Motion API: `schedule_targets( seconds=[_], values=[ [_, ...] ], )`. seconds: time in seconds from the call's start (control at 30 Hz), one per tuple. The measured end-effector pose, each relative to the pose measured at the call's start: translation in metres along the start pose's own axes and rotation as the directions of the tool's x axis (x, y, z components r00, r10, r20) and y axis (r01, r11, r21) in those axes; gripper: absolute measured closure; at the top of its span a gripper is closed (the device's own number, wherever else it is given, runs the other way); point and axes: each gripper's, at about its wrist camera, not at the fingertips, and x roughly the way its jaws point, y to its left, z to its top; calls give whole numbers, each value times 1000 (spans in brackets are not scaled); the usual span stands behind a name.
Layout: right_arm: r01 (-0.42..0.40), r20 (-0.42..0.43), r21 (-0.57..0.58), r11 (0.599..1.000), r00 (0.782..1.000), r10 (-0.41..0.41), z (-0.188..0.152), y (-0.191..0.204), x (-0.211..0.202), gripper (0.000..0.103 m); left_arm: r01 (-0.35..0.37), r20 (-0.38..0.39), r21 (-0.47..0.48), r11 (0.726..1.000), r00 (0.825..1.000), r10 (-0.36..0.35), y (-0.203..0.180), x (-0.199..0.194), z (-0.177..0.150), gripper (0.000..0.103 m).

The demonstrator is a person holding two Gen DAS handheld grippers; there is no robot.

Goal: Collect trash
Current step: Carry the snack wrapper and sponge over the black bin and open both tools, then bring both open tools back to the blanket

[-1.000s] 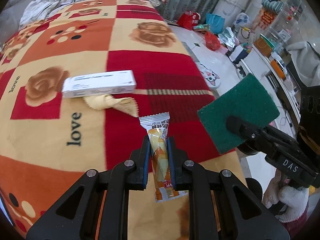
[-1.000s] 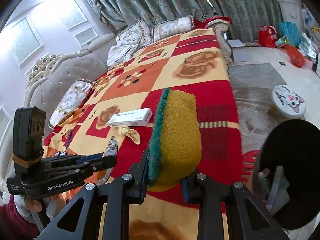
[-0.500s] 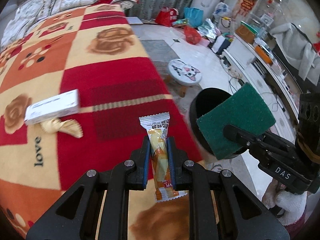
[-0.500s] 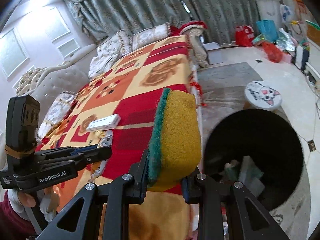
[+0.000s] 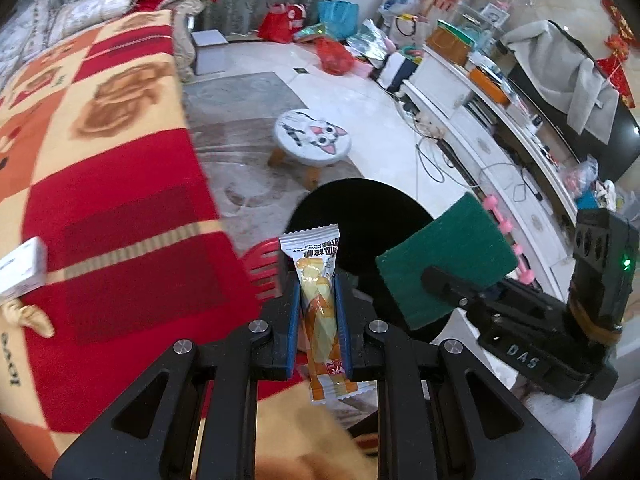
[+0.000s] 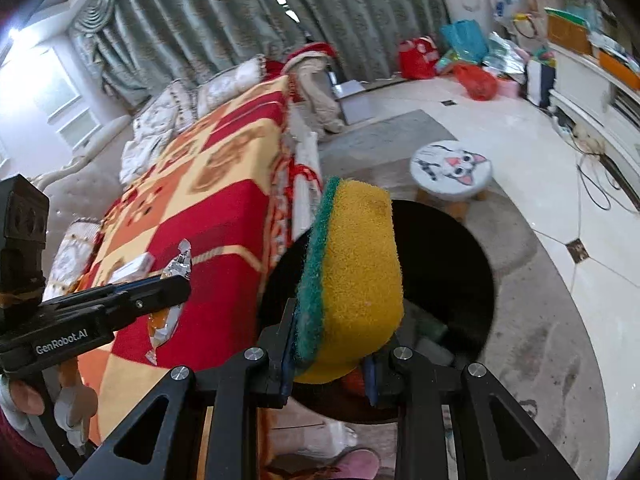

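L gripper [image 5: 316,312]: jaws nearly closed, blue pads pinching a snack pack [image 5: 318,304] at mid-length, upright, its white crimped top poking out past the tips, orange end hanging below. R gripper [image 6: 328,344]: jaws clamped on a sponge [image 6: 352,280], yellow foam squeezed between the pads, green scour side facing left, most of it standing clear above the tips. Both items up in the air, not resting on anything.

Just beyond both sets of tips: black bin [image 6: 452,256], round mouth open, on the floor right beside the bed edge. In the R view the sponge sits over the bin mouth, w/ some trash visible inside, too blurry to name. In the L view the pack tip overlaps the bin's near rim; a red slotted thing [image 5: 262,264] beside it, can't tell what it is.

Further left: bed [image 5: 100,184] w/ red-orange check blanket, a white box [image 5: 20,268] and a tan wrapper [image 5: 30,316] lying on it. Past the bin: cat-face stool [image 6: 450,166] on the floor.
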Motion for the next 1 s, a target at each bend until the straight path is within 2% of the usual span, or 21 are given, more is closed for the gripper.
schedule_targets(
  seconds=[0.13, 0.17, 0.23, 0.33, 0.53, 0.8, 1.0],
  values=[
    [34, -21, 7, 999, 999, -34, 1, -10, 7, 77, 46, -14, -9, 999, 999, -46, -9, 15, 8, 89],
    [42, -25, 7, 999, 999, -42, 2, -12, 8, 74, 56, -12, -12, 998, 998, -56, -11, 18, 10, 89],
    [57, -23, 11, 998, 998, -57, 2, -16, 7, 59, 71, -4, -17, 997, 997, -71, -13, 21, 14, 88],
    [61, -26, 17, 998, 998, -60, 3, -18, 8, 57, 90, -19, -32, 995, 996, -91, -14, 24, 16, 86],
    [61, -42, 21, 998, 997, -60, -1, -17, 13, 49, 79, -16, -35, 996, 997, -80, -9, 19, 12, 76],
    [31, -54, -13, 999, 998, -32, -2, 8, 17, 49, 0, 10, -40, 999, 1000, 0, 14, -3, 0, 75],
    [-31, -76, -73, 997, 997, 25, -3, 48, 27, 49, -90, 17, -93, 992, 996, 92, 64, -24, -16, 75]
  ],
)
